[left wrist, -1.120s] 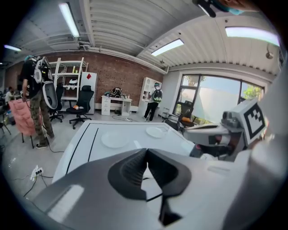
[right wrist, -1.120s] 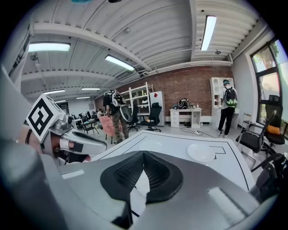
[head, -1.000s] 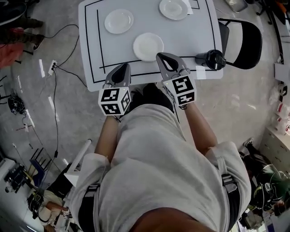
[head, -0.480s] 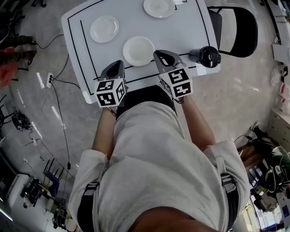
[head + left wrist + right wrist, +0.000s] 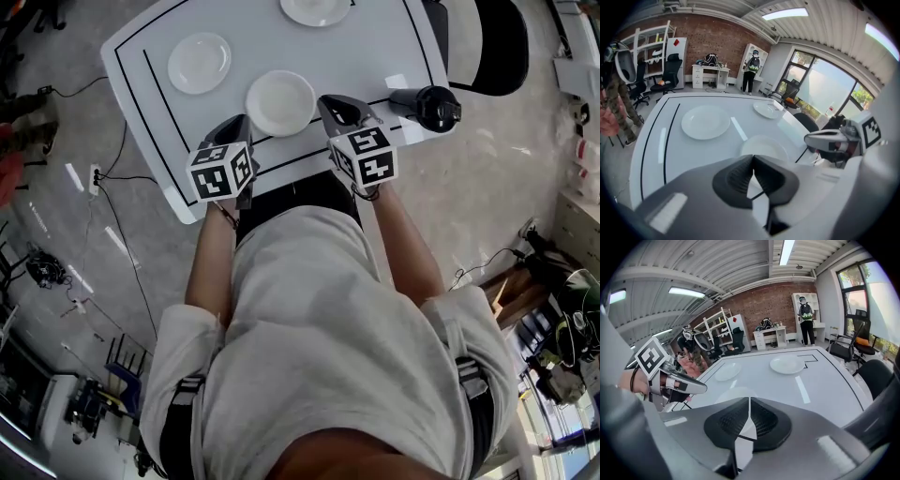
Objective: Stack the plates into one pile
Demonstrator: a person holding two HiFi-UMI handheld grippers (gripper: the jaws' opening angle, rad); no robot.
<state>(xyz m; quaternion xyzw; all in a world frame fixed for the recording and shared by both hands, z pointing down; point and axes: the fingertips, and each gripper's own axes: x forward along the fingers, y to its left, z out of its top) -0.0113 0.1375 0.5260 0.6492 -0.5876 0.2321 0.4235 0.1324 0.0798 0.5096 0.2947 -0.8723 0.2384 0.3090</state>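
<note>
I am holding both claws over the table's (image 5: 375,56) lower edge; the left gripper (image 5: 239,122) is clenched on nothing; the right gripper (image 5: 330,101) has just been parting a crack (nothing between its jaws, which look practically together). Three plates are lying apart: the nearest plate (image 5: 280,102) between the claws, the left plate (image 5: 199,63) upper left, the far plate (image 5: 316,9) at the top edge. Arriving this closed, I am risking shoving the nearest plate across the slick top instead of catching its rim; I am reading no brand or lettering.
</note>
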